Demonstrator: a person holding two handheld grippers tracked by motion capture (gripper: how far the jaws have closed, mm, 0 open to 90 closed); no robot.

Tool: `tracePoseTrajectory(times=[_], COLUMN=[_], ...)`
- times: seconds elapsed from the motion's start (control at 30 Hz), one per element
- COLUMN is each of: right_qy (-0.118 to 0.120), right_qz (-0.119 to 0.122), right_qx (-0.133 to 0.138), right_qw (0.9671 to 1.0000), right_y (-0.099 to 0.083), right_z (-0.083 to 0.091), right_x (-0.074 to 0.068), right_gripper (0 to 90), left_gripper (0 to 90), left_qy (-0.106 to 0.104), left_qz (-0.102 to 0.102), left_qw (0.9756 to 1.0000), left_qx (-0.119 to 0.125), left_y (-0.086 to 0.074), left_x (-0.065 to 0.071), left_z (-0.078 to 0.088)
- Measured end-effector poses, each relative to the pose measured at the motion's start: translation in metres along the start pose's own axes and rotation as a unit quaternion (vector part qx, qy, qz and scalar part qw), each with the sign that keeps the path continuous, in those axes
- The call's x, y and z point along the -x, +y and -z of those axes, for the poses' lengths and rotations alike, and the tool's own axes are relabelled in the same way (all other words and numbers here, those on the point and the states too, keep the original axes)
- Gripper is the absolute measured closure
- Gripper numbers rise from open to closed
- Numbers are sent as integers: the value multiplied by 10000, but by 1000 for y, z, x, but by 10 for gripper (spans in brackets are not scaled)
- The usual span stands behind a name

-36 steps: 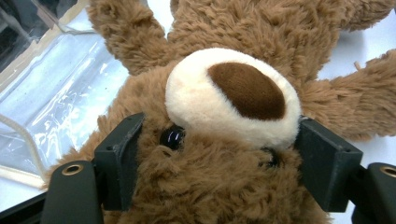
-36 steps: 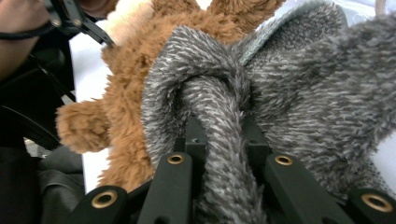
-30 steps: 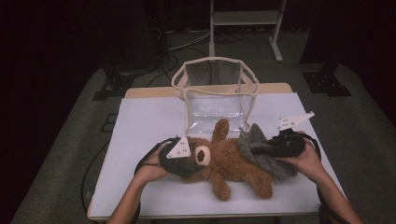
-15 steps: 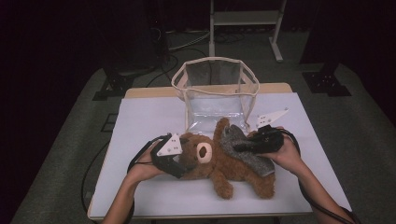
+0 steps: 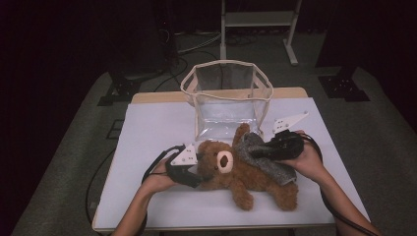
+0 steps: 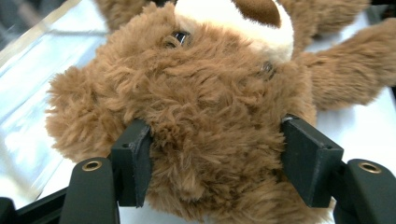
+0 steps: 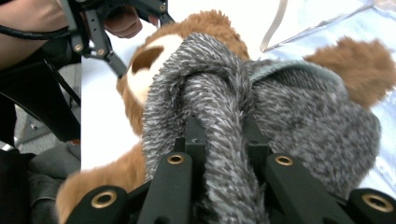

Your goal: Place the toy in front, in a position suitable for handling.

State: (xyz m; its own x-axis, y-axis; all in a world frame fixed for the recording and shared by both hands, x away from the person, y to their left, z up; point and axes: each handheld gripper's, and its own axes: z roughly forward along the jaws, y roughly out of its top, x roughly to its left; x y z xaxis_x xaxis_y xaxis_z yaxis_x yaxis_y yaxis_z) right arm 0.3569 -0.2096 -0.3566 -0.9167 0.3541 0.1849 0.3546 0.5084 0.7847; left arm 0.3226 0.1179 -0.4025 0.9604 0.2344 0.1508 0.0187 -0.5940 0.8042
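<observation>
Left hand-held gripper (image 5: 196, 173) has just closed on teddy bear (image 5: 236, 172)'s head; right hand-held gripper (image 5: 253, 153) pinches grey garment (image 5: 268, 160).

Both forearms at the bottom of the high view are bare, no sleeves. Each black gripper (image 5: 189, 169) carries a grey three-cornered plate and a looping black cable. Brass-ringed screw holes sit at the base of its squared jaws.

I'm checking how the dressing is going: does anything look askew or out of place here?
The grey knitted garment sits bunched across the brown plush teddy bear, one fold pinched by the right gripper. The left gripper clamps the bear's head. Nothing is spilled or damaged.
</observation>
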Motion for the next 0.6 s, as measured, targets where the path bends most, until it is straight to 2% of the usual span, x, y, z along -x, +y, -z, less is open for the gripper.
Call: tracePoseTrajectory(times=[0.1,0.2,0.33,0.43,0.53,0.6], right_qy=[31,-10,-81,-116,-122,-97], right_qz=[114,241,165,10,-31,72], right_qx=[-94,-154,-342,-269,-151,-85], right_qw=[9999,9996,9992,9996,9998,9999], right_y=[8,13,6,-4,-4,3], right_z=[-9,-17,-18,-7,3,4], right_x=[-6,-10,-7,-2,-5,-9], right_gripper=[772,771,771,770,771,771], left_gripper=[331,329,256,250,288,308], left_qy=[-79,-1,266,326,348,330], left_qz=[-196,-376,-177,-102,-195,-261], left_qw=[9998,9987,9991,9993,9990,9989], left_qx=[-49,-338,-272,-131,-221,-217], left_y=[9,9,6,7,7,8], left_x=[7,10,7,6,7,9], left_z=[-10,-20,-19,-19,-23,-24])
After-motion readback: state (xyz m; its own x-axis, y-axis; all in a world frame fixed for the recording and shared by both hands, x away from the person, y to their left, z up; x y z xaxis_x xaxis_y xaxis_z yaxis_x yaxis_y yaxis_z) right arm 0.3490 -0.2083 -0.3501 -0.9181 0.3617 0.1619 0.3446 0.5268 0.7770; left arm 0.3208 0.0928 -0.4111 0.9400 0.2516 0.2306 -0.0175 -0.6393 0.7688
